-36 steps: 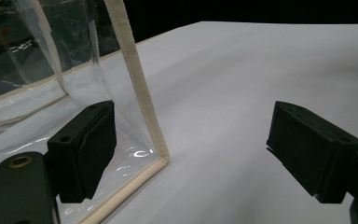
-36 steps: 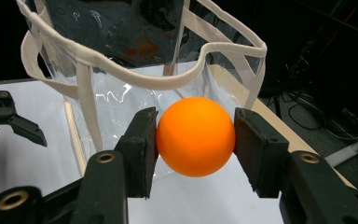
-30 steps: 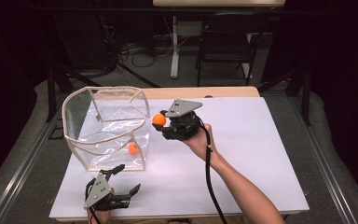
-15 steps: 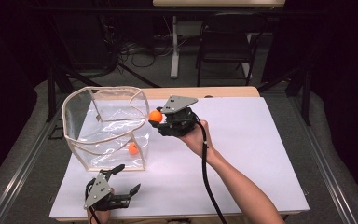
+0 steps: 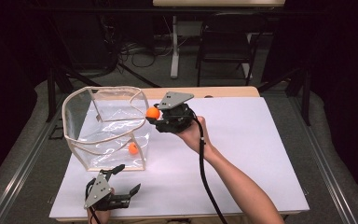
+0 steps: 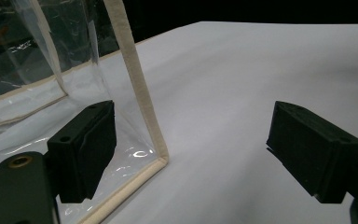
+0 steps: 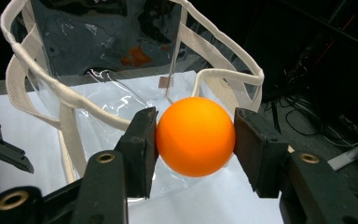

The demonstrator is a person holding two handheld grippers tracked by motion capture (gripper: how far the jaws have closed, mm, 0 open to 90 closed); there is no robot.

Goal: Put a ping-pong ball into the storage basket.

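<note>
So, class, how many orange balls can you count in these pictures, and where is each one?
2. One orange ball is clamped in the right gripper beside the clear bag's rim. The second ball lies inside that bag, at its bottom. The bag's glare could hide others.

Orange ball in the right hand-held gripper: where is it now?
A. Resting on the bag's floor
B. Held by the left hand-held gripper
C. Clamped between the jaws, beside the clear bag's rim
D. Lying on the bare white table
C: the orange ball sits pinched in the right hand-held gripper, beside the clear bag.
</note>
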